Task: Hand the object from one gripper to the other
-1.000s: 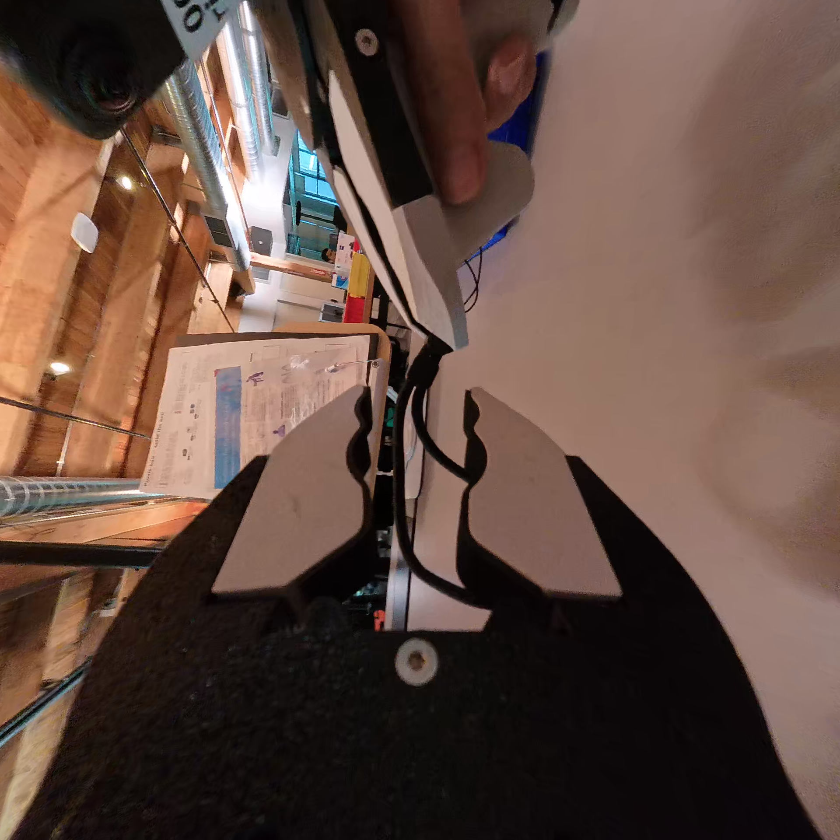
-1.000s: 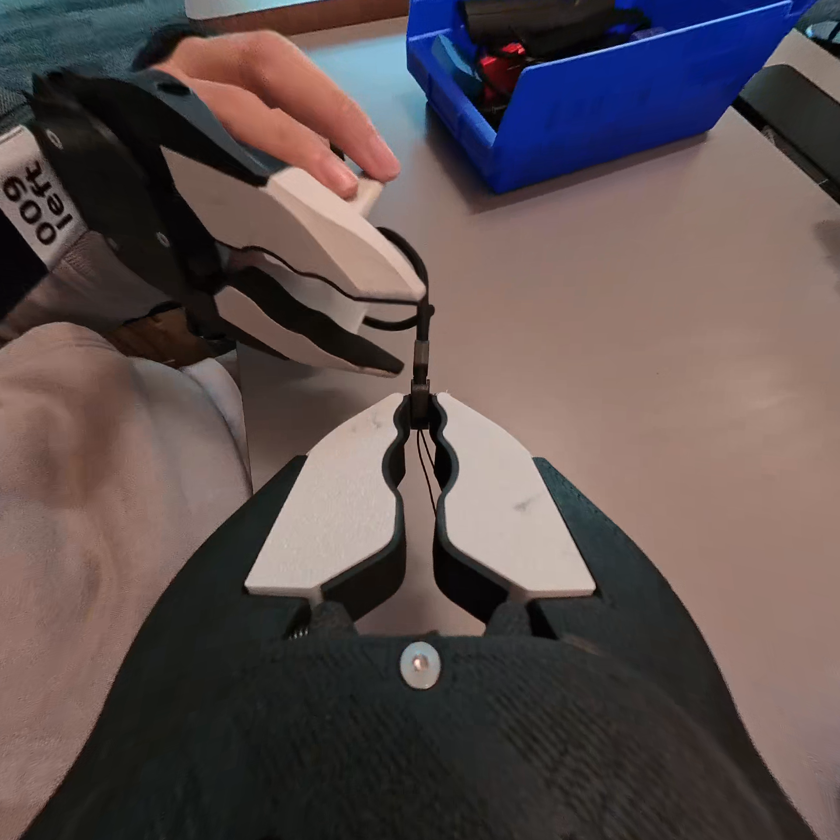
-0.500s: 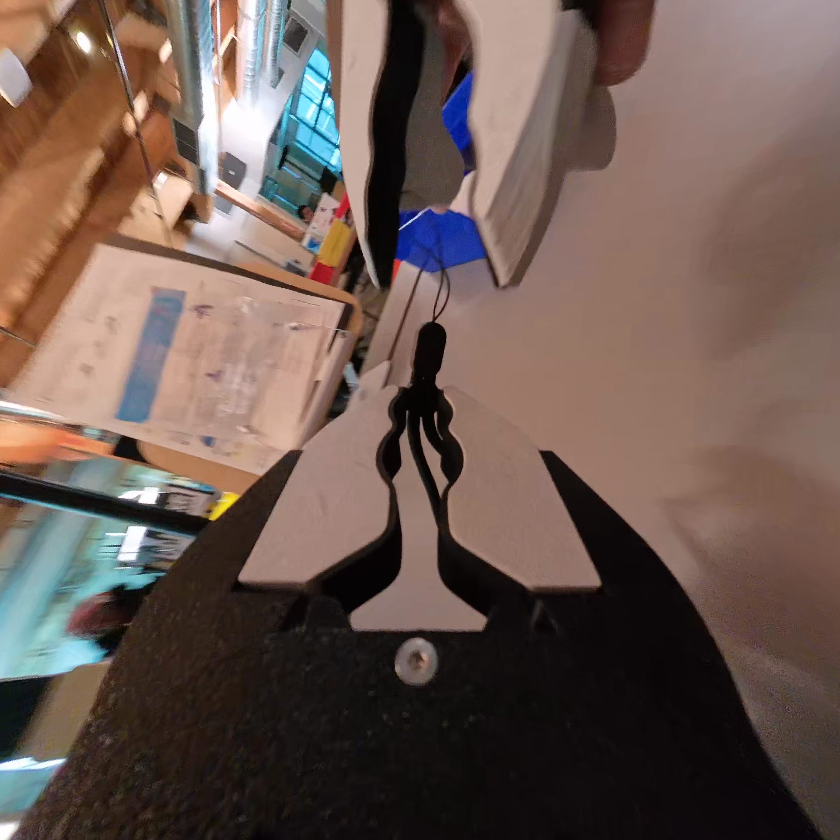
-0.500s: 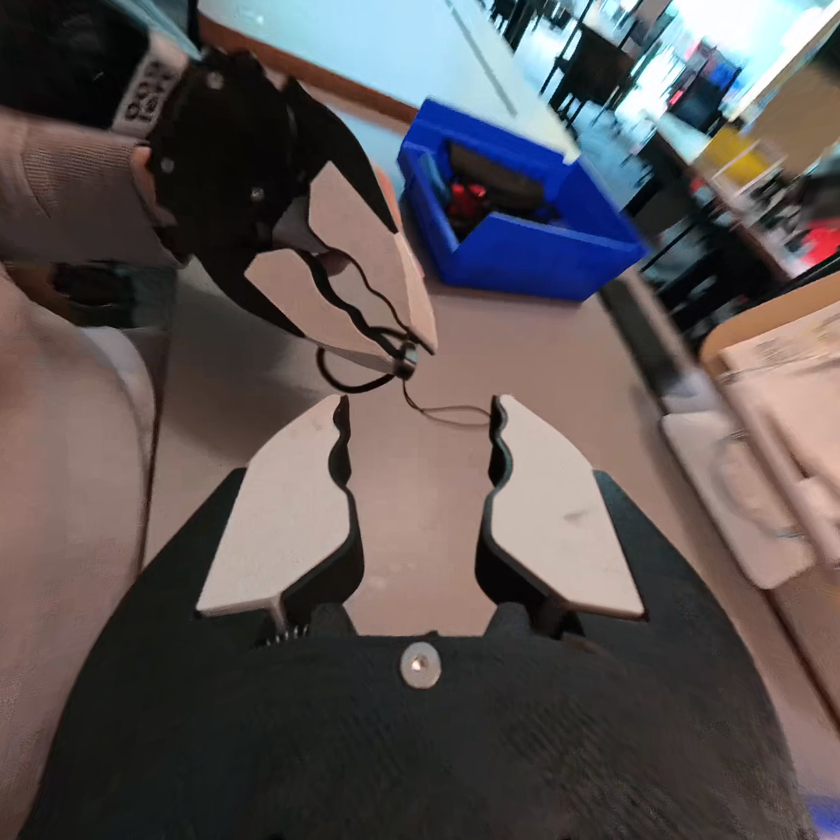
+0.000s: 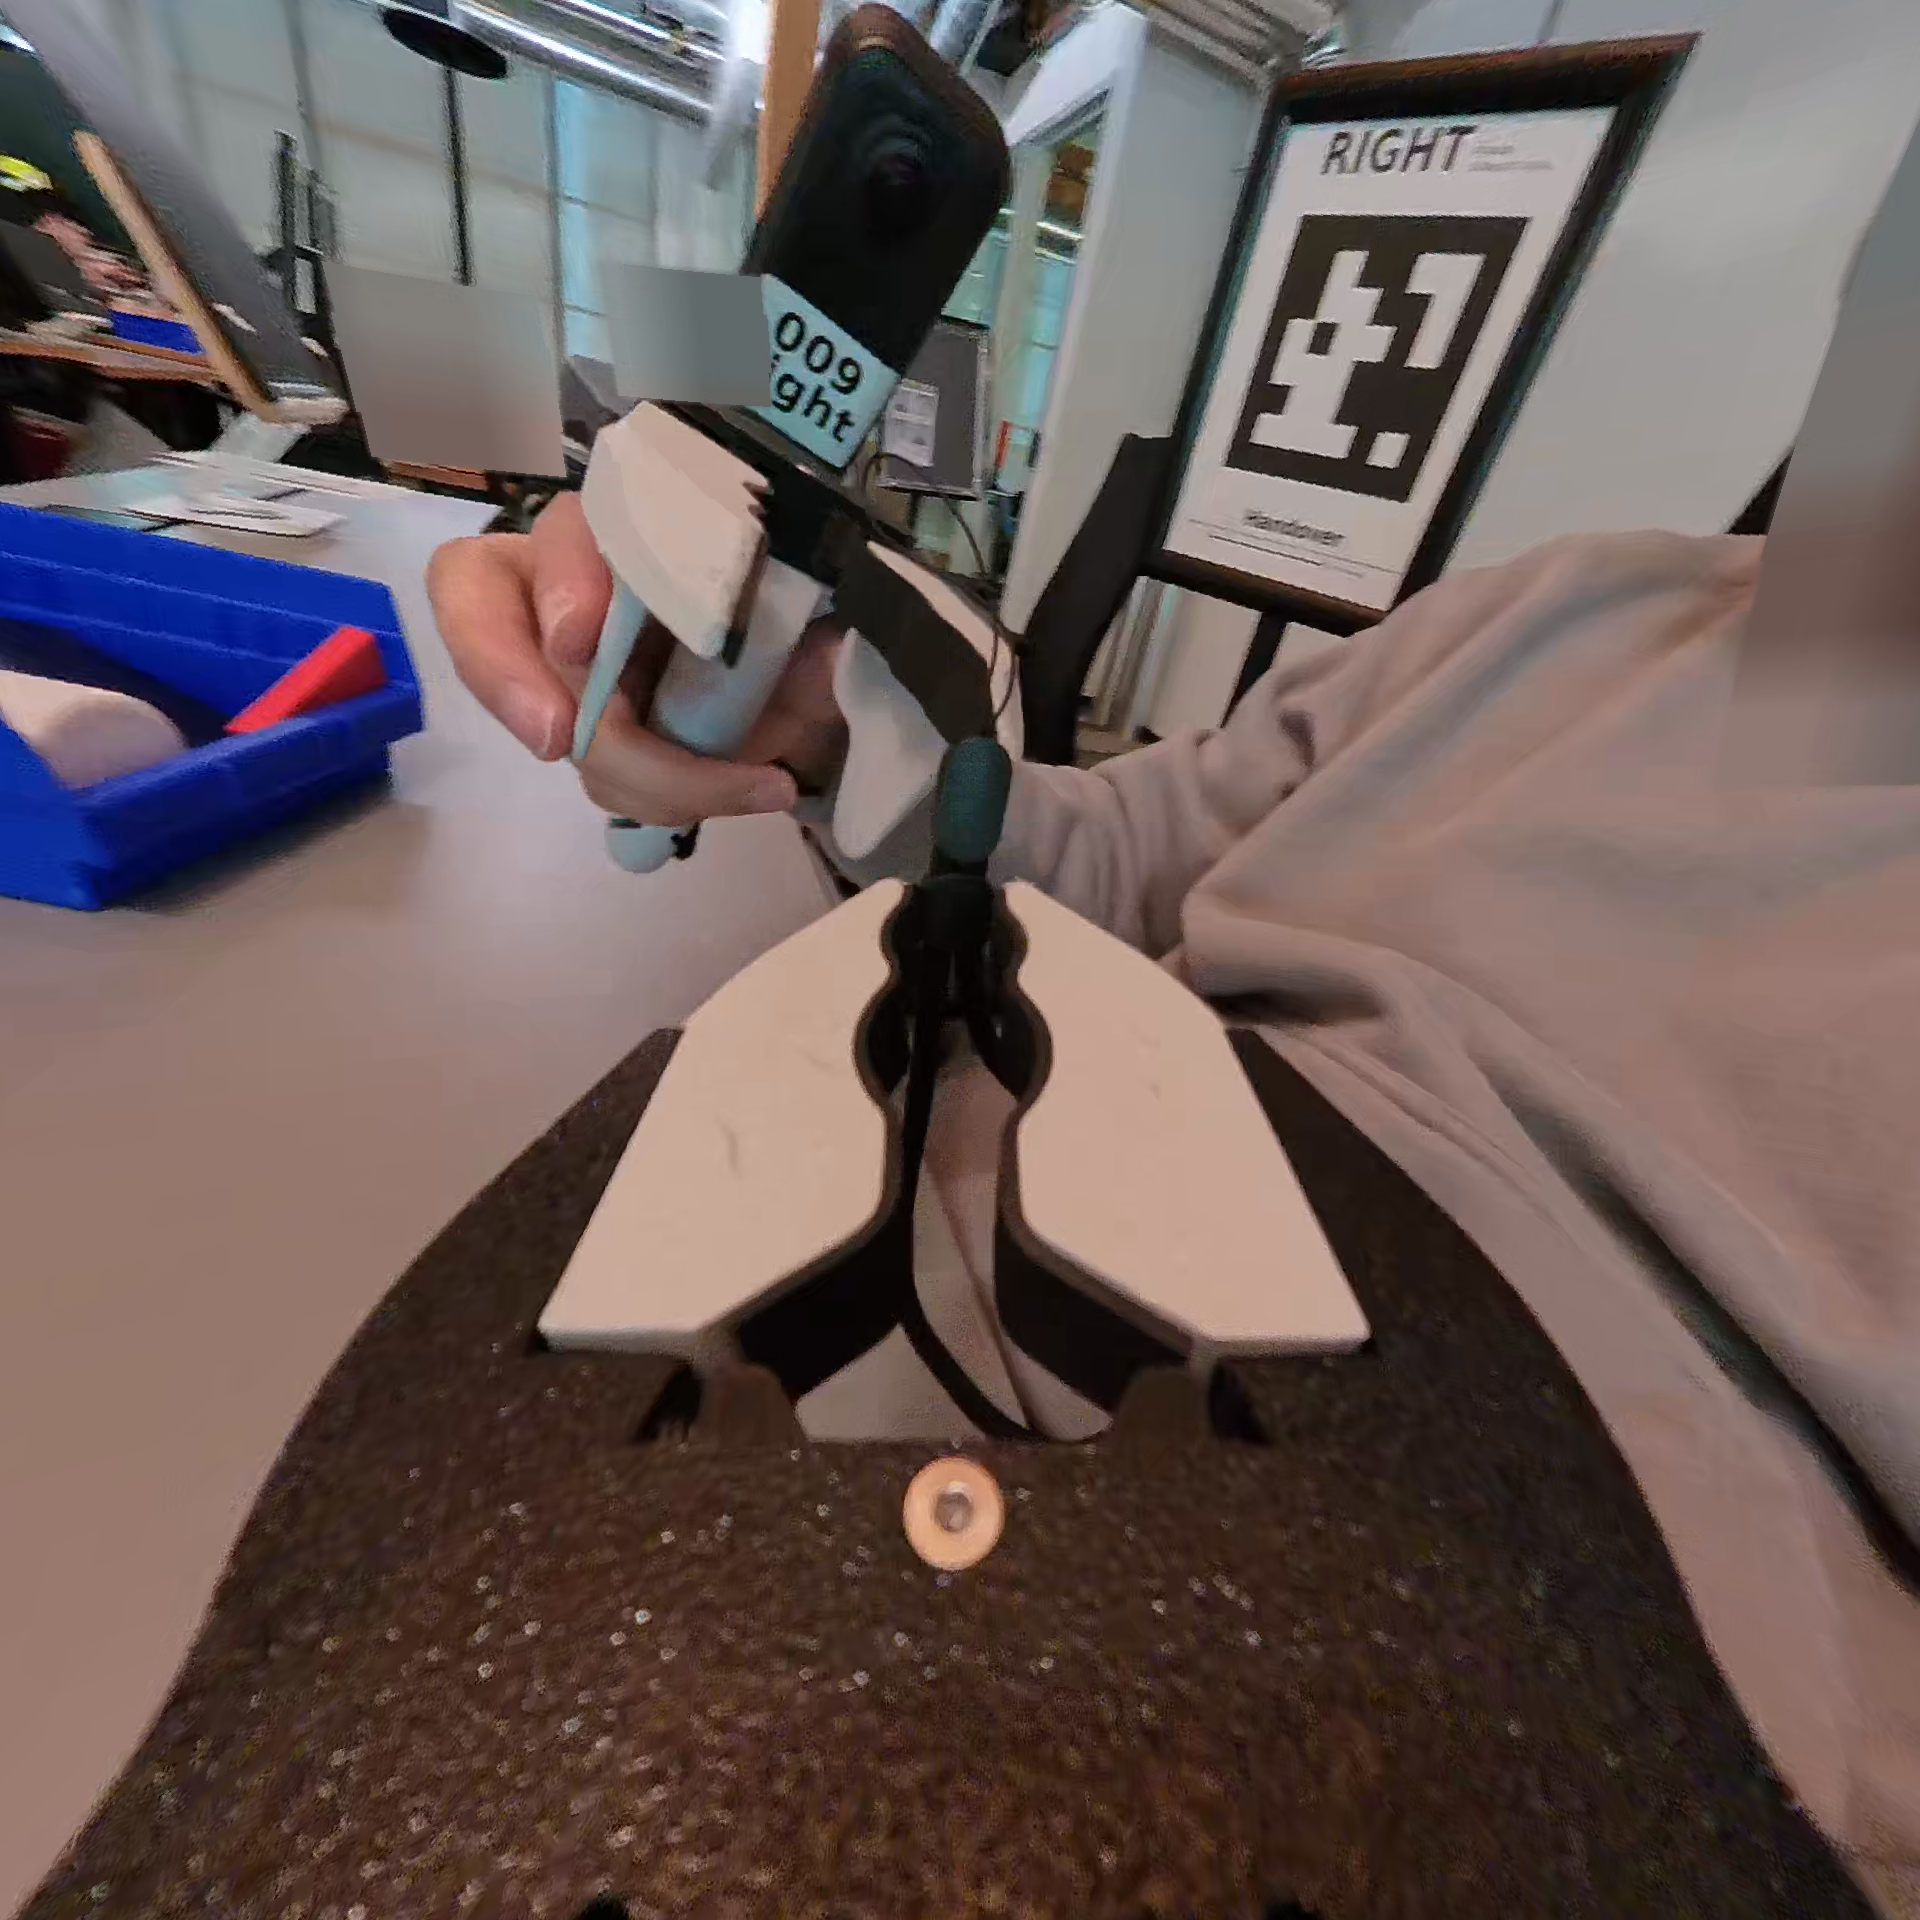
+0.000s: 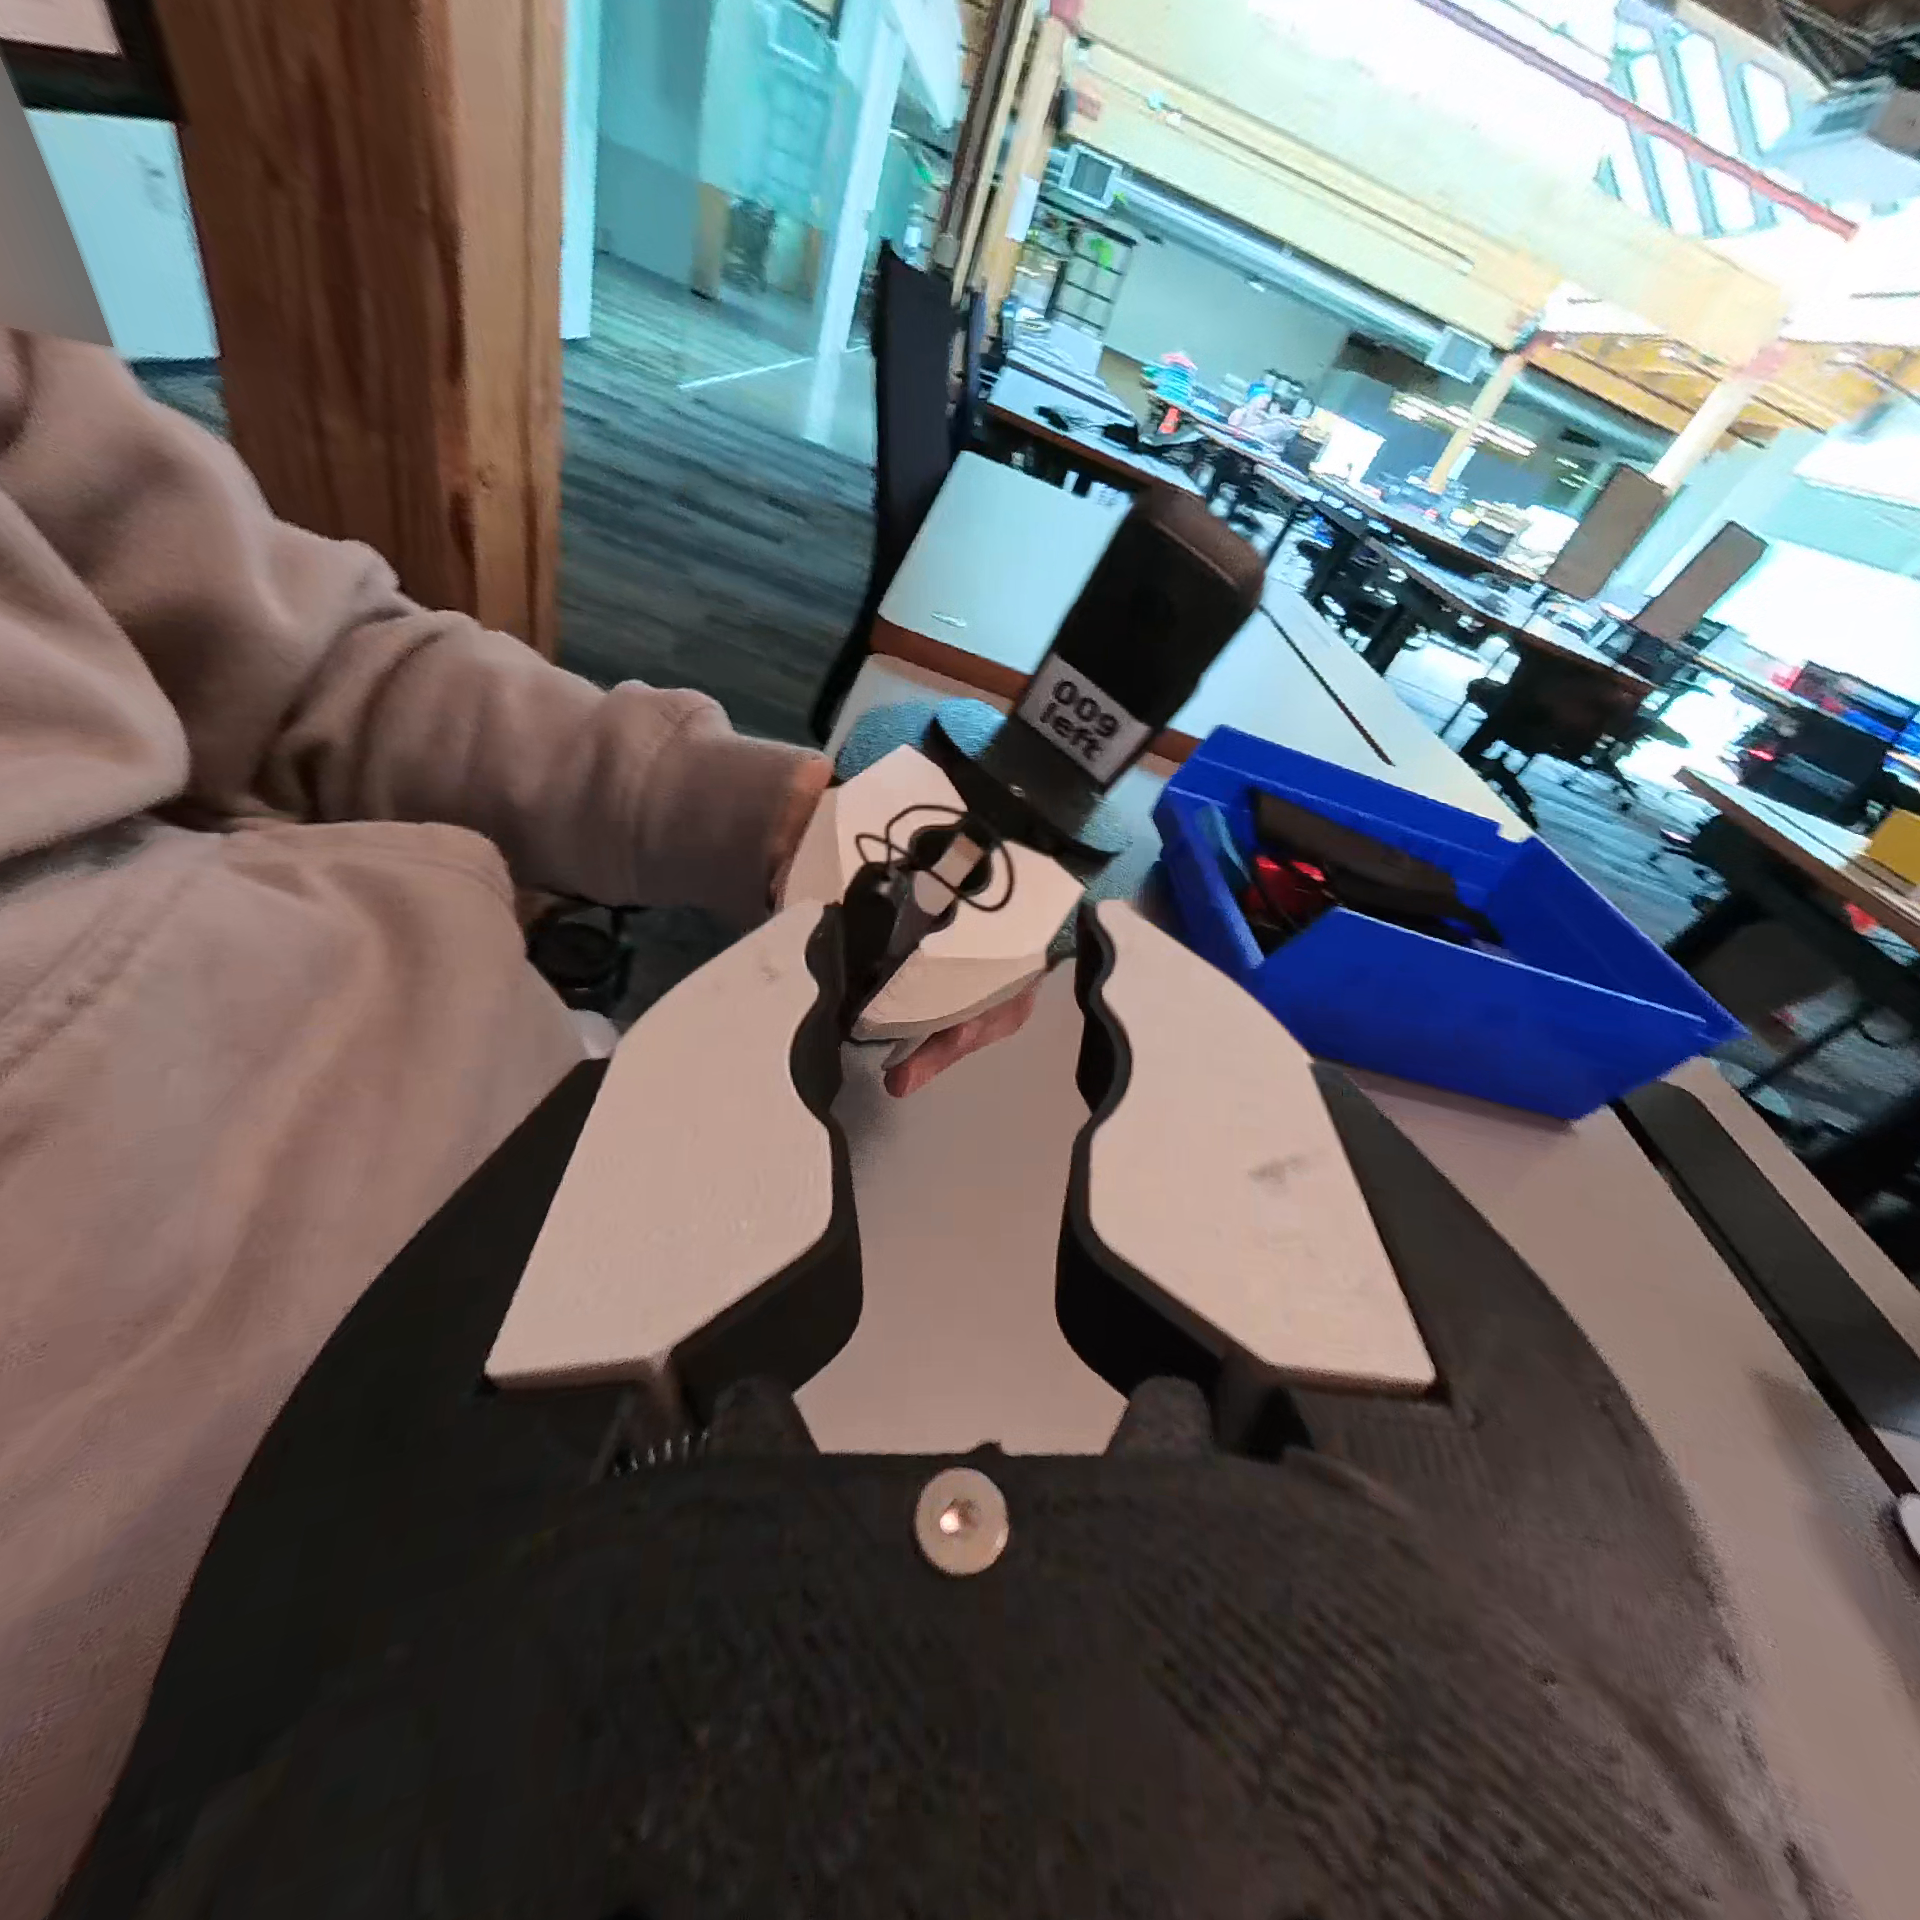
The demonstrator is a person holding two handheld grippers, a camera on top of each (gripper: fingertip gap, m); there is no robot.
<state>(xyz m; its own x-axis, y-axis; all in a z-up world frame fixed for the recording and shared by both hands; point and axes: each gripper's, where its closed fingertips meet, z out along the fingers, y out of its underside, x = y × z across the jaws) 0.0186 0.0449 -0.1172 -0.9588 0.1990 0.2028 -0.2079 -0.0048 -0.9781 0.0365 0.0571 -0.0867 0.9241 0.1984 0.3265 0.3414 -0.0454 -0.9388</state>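
A thin black cable with a dark plug end point(image 5: 971, 795) is pinched between the tips of my left gripper point(image 5: 951, 894), which is shut on it; the cord runs back between the fingers. My right gripper point(image 6: 951, 925) is open and empty, its white fingers point(image 6: 1236, 1174) wide apart. In the right wrist view the left gripper point(image 6: 894, 997) faces me just beyond my left fingertip, with the cable point(image 6: 904, 883) looped at its tips. In the left wrist view the right gripper point(image 5: 795, 738) is held by a hand just ahead and left, above the table.
A blue bin point(image 5: 208, 790) with loose parts stands on the grey table point(image 5: 312, 1039); it also shows in the right wrist view point(image 6: 1455, 997). The person's beige sleeve point(image 5: 1558, 831) fills the right side. A framed sign with a black marker point(image 5: 1382, 343) stands behind. The grippers are tip to tip, or close to it.
One second ago the right gripper held the cable and the left was open. The left closed on it, the right opened and let go. Both have since swung round.
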